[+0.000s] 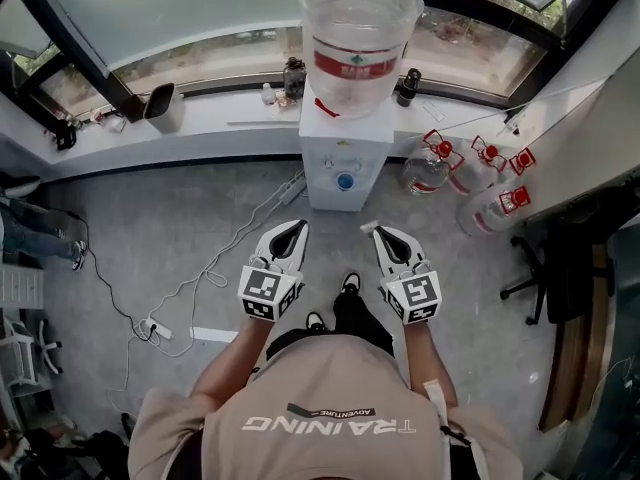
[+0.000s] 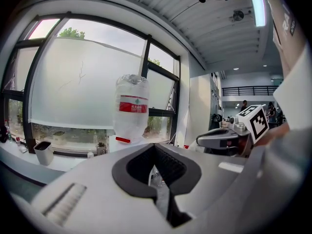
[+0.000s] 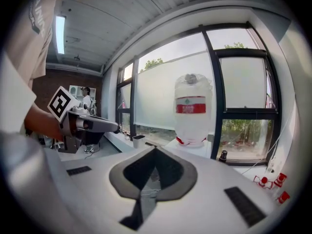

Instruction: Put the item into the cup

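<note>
Head view: person stands on the grey floor (image 1: 170, 228) facing a water dispenser (image 1: 340, 163) with a big water jug (image 1: 358, 38) upside down on top. The left hand-held gripper (image 1: 296, 227) and right hand-held gripper (image 1: 379, 231) are side by side at waist height, apart from each other, both pointing at the dispenser and short of it. Each has its jaws together and carries nothing. Empty jugs (image 1: 432, 164) with red caps lie on the floor right of the dispenser. A white cable (image 1: 215, 268) runs across the floor on the left. On the window sill (image 1: 230, 120) sits a white container (image 1: 163, 104), well away from both grippers; can't tell if it's the task's cup. The item can't be made out.

Left gripper view: left hand-held gripper (image 2: 155, 148) has its tips touching, with nothing between the pads. The water jug (image 2: 131, 112) is straight ahead and the white container (image 2: 43, 152) is far left on the sill. The right hand-held gripper (image 2: 201, 139) is alongside at right.

Right gripper view: right hand-held gripper (image 3: 155, 150) is closed tip to tip and empty. The water jug (image 3: 191, 108) is ahead, with a dark bottle (image 3: 223, 156) on the sill beside it. The left hand-held gripper (image 3: 116, 126) is at left.
</note>
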A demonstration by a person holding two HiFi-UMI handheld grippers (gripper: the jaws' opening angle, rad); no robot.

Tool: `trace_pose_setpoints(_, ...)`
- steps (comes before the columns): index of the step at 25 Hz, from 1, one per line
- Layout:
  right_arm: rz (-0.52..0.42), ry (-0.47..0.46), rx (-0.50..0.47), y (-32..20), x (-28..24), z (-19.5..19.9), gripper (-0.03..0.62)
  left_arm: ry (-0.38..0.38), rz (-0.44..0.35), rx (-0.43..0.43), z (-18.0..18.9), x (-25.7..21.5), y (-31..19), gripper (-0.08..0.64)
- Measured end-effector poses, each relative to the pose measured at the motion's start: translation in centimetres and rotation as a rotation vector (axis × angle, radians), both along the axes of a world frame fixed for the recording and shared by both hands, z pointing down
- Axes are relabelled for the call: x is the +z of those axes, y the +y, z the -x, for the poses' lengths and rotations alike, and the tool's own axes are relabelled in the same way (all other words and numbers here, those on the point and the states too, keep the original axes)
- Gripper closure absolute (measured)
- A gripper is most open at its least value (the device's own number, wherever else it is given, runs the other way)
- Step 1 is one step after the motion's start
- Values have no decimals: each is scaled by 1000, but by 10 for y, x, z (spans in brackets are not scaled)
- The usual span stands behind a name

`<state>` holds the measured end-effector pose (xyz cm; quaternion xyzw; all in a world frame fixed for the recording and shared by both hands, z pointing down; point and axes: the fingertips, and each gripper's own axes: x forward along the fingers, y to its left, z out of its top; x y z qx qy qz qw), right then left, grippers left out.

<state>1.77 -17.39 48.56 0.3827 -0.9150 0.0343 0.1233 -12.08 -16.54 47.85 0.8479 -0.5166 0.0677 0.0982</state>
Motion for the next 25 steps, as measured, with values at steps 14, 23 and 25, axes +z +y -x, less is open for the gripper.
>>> trace_pose_setpoints(14,24,17,-119,-112,18,-29,581,-18,8,-71,-39,-6,-109,552)
trace_pose_setpoints(23,84,10,-181,-149,45,-19,581,-34,68,-122,-33,12,-135,552)
trace_pose_setpoints(25,100,12,-194,-151,50,-9,581,-32,78,-125,-28,16,-139,552)
